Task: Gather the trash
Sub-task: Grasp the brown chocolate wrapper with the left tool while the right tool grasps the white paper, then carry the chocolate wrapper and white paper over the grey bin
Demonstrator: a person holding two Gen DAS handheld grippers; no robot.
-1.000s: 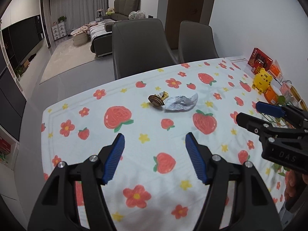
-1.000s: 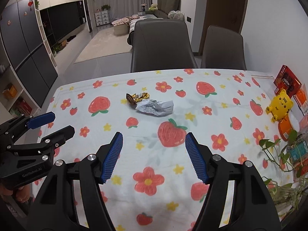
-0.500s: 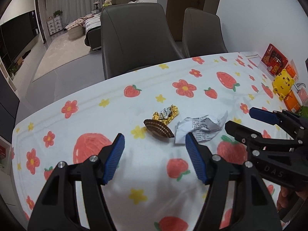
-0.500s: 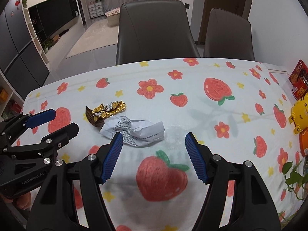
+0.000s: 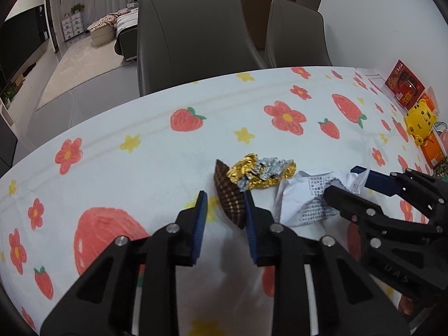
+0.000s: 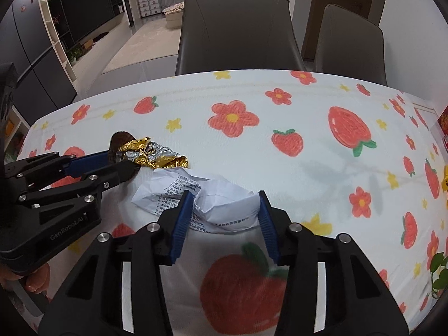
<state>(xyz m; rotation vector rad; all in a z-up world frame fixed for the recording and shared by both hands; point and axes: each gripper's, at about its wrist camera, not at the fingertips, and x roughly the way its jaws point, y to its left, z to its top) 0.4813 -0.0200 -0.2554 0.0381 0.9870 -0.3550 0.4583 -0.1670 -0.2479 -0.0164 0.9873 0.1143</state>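
Left wrist view: left gripper [image 5: 225,210] low over the tablecloth [image 5: 140,168], jaws partly closed, narrow gap. Brown paper cup [image 5: 228,196] sits in that gap, its long axis running fwd-and-slightly-left along the fingers; right pad is touching or nearly touching its near end, left pad stands apart from it. Not yet clamped, by the look of it. Gold foil wrapper [image 5: 261,172] lies just beyond the cup, up and to the right, touching it, long axis crosswise. Crumpled white paper [image 5: 308,196] to the right of the foil; right gripper [image 5: 344,180] comes in from the right edge across it, one blue finger behind the paper, one black in front. Left unit plainly the nearer to cup and foil.

Right wrist view: right gripper [image 6: 224,208] pitched down toward the table, jaws about half open, straddling the near right lobe of the white paper [image 6: 212,198]. Both pads at or very near the paper's flanks; firm hold cannot be confirmed. Paper's long axis runs left-right, crosswise to the fingers, left end sticking out past the left pad. Foil [image 6: 152,154] and cup [image 6: 120,141] lie further left and beyond, with the left gripper [image 6: 120,165] reaching in from the left edge around the cup.

Judgement: each unit is set on its own item; next move is closure, w/ risk that the left jaw drags the foil.
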